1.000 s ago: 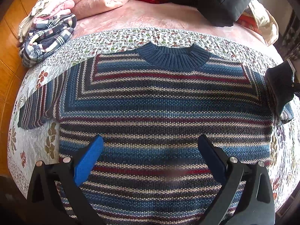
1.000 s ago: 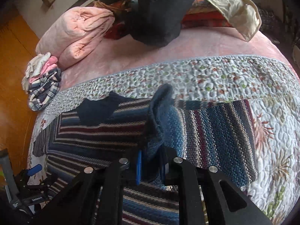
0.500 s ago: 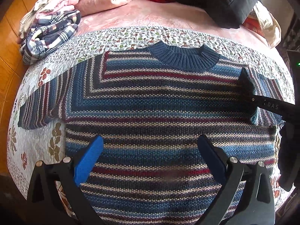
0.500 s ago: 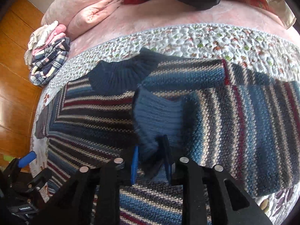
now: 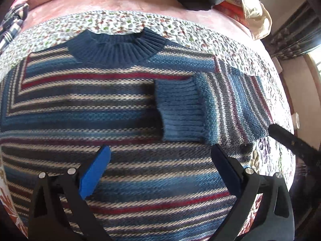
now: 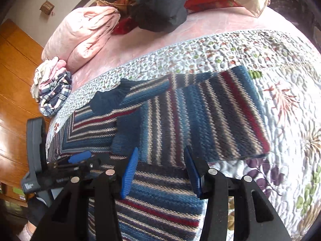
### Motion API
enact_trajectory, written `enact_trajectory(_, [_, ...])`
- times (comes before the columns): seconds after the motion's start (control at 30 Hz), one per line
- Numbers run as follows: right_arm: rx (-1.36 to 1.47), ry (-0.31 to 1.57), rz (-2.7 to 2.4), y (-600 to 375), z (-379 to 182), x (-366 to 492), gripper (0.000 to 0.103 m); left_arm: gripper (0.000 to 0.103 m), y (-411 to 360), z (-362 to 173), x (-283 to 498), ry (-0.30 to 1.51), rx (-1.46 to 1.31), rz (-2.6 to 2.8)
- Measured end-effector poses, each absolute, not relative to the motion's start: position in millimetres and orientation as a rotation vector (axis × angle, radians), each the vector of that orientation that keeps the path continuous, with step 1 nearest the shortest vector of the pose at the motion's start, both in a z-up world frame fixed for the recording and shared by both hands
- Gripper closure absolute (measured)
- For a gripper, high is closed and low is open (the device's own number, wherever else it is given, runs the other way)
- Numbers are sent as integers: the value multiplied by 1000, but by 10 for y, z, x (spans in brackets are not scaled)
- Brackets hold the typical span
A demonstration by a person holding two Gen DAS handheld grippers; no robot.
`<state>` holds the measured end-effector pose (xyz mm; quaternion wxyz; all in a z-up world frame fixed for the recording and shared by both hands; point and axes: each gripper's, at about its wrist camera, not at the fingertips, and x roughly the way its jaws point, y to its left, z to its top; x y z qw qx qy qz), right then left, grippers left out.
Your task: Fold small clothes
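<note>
Both black, blue-padded tongs, left gripper (image 5: pixel 160 164) and right gripper (image 6: pixel 161 168), are gaping empty at lower frame; the striped blue-and-red knitted sweater (image 5: pixel 112 108) is lying mid-frame on the floral quilt (image 6: pixel 280 104), its ribbed cuff (image 5: pixel 178 110) folded across its chest.

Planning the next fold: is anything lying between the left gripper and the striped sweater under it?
Nothing visible. The left gripper is open over the sweater with only knit between its fingers. The folded sleeve lies flat across the chest; the right gripper, open, holds nothing.

Sleeve (image 5: pixel 210 108) on sweater (image 5: pixel 124 180) (on quilt (image 6: pixel 280 84)).
</note>
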<state>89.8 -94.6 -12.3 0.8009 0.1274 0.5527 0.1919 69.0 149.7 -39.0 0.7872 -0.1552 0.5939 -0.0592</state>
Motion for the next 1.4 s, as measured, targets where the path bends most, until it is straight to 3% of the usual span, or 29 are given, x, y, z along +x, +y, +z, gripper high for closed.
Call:
enact_trajectory(0.13, [273, 1169, 379, -1169, -112, 799, 55, 5, 1378, -537, 849, 1308, -410, -163])
enact_trajectory(0.23, [290, 1164, 356, -1280, -143, 763, 55, 15, 1351, -659, 932, 1352, -449, -181])
enact_trajectory(0.27, [292, 1165, 348, -1307, -158, 762, 55, 28, 1344, -704, 948, 1367, -460, -183])
enact_trajectory(0.33, [305, 1171, 333, -1377, -199, 751, 55, 34, 1332, -766, 967, 1392, -467, -173])
enact_trajectory(0.43, [312, 1178, 314, -1433, -242, 726, 55, 52, 1291, -741, 966, 1377, -408, -141])
enact_trajectory(0.5, [310, 1186, 301, -1452, -278, 717, 55, 81, 1276, -723, 970, 1365, -373, -120])
enact_trajectory(0.57, [290, 1188, 286, -1436, -297, 706, 55, 95, 1298, -678, 988, 1355, -377, -124])
enact_trajectory(1.0, [369, 1186, 250, -1467, -280, 904, 55, 96, 2149, 106, 826, 1119, -323, -5])
enact_trajectory(1.4, [385, 1263, 382, -870, -653, 1288, 55, 96, 3001, 44, 715, 1114, -340, 156])
